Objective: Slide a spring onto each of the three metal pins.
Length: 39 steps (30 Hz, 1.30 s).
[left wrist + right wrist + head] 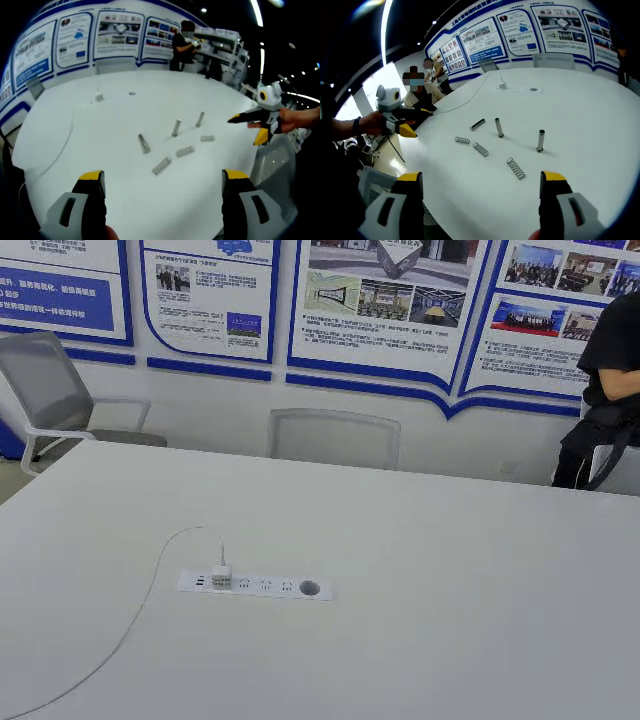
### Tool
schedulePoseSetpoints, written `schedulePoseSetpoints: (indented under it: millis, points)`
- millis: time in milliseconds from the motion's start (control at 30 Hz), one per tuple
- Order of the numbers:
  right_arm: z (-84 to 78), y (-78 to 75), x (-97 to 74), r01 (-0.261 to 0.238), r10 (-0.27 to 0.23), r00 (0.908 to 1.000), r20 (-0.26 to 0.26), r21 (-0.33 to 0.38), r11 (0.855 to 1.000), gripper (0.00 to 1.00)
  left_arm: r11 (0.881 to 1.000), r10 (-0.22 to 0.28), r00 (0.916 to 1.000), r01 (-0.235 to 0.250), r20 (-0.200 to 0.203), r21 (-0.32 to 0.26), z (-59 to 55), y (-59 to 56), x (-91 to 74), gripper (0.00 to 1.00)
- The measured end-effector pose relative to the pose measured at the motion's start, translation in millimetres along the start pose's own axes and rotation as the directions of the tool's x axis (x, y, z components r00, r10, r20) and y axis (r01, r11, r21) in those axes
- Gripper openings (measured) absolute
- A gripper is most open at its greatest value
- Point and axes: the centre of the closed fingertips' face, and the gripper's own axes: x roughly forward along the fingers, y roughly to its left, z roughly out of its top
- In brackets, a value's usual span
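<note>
Springs, three in all, lie loose on the white bench, strung in a row just in front of the three metal pins, with none threaded on yet. Two pins stand upright, the right pin and the centre pin, while the third pin lies on its side. The coils look light, springy and liable to roll or to squirt out of a hard squeeze. A gentle pinch across the middle of a coil, leaving one open end free for the pin tip, seems the safest hold. The toppled pin probably needs standing up or steadying first. The right hand-held gripper is held at the near side of the bench, jaws wide apart and empty; the left hand-held gripper is likewise spread and carries nothing. Farther up the bench sit a power strip and a white cable.
</note>
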Motion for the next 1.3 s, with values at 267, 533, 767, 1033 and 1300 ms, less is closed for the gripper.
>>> schedulePoseSetpoints:
  millis: [267,533,767,1033,1300]
  points:
    - [-1.8,1.4,0.9,-0.005,0.005,1.0000,-0.003,0.002,1.000,0.99,1.000,-0.013,0.9998,0.013,-0.012,-0.001,-0.3,-1.9,8.3,0.98]
    - [-6.5,3.5,3.6,-0.013,0.013,0.9998,-0.012,0.010,1.000,0.98,1.000,-0.018,0.9997,0.017,-0.018,-0.017,-2.8,1.2,20.1,0.98]
    - [-11.4,6.6,4.2,-0.018,0.018,0.9995,-0.026,0.008,1.000,0.98,0.999,-0.020,0.9996,0.019,-0.019,-0.039,-2.4,6.2,32.4,0.97]
    - [-10.2,4.5,3.4,-0.014,0.015,0.9997,-0.020,0.010,1.000,0.98,0.999,-0.024,0.9993,0.022,-0.028,-0.039,-0.2,10.4,43.6,0.97]
    - [-13.0,3.2,2.8,-0.012,0.012,0.9997,-0.022,0.025,1.000,0.98,0.999,-0.034,0.9983,0.033,-0.047,-0.015,1.1,12.0,56.1,0.96]
